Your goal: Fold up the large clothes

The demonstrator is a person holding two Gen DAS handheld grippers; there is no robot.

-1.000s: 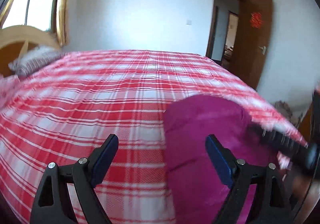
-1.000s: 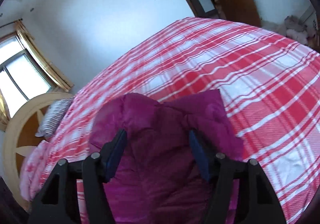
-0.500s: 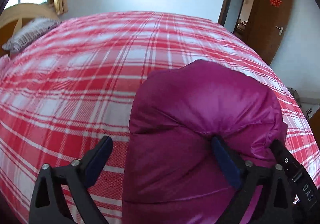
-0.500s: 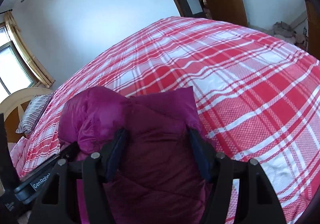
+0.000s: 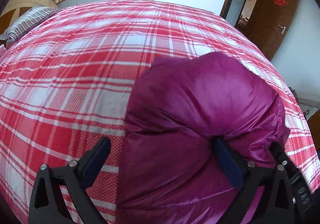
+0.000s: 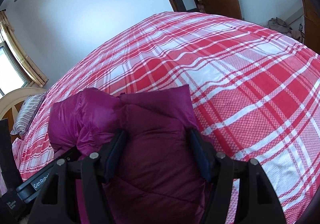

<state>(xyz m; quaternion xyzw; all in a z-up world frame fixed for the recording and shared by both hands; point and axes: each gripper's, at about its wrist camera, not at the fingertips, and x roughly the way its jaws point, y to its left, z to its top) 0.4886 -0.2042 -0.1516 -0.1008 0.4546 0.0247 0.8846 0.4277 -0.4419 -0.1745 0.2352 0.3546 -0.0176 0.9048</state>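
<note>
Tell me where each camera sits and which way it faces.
Left wrist: on the left gripper, facing across the bed to the door; its fingers flank the jacket.
Right wrist: on the right gripper, facing the far wall; fingers around the jacket, left gripper at lower left.
Shared: jacket, bed, pillow, door.

Magenta padded garment (image 5: 196, 124) cut off by bottom edge in both views; lower part unseen. Bedspread (image 5: 80, 68) beneath it hidden. Right finger (image 5: 228, 164) of left gripper (image 5: 162, 162) partly buried under puffed fabric. Striped pillow (image 6: 28, 116) clipped at frame edge.
</note>
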